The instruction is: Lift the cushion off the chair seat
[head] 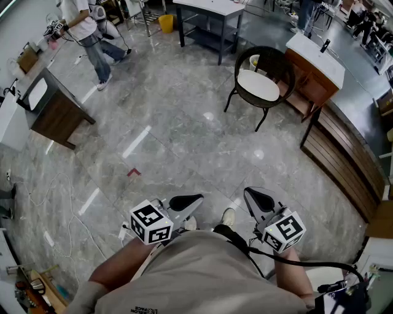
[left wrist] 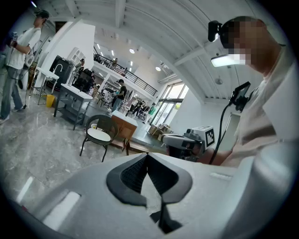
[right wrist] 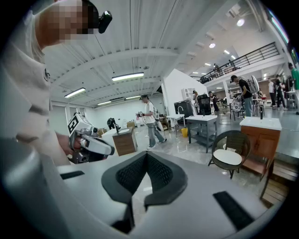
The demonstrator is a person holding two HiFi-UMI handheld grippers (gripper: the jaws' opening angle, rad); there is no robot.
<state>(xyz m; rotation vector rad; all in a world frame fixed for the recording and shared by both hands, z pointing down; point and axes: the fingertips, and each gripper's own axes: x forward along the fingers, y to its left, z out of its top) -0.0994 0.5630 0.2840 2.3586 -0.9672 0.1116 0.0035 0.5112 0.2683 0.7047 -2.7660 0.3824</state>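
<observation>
A round black chair (head: pixel 265 75) stands far ahead on the marble floor, with a white cushion (head: pixel 258 85) lying flat on its seat. The same chair (left wrist: pixel 99 133) and cushion (left wrist: pixel 98 135) show small in the left gripper view, and the chair (right wrist: pixel 230 148) with its cushion (right wrist: pixel 227 157) at the right of the right gripper view. Both grippers are held close to the person's body, far from the chair. My left gripper (head: pixel 186 201) is shut with nothing in it. My right gripper (head: pixel 258 199) is shut and empty too.
A wooden cabinet with a white top (head: pixel 317 64) stands just right of the chair, with low wooden steps (head: pixel 344 153) beyond it. A dark table (head: pixel 209 15) is behind, a small wooden stand (head: pixel 54 107) at the left. A person (head: pixel 86 30) walks at the far left.
</observation>
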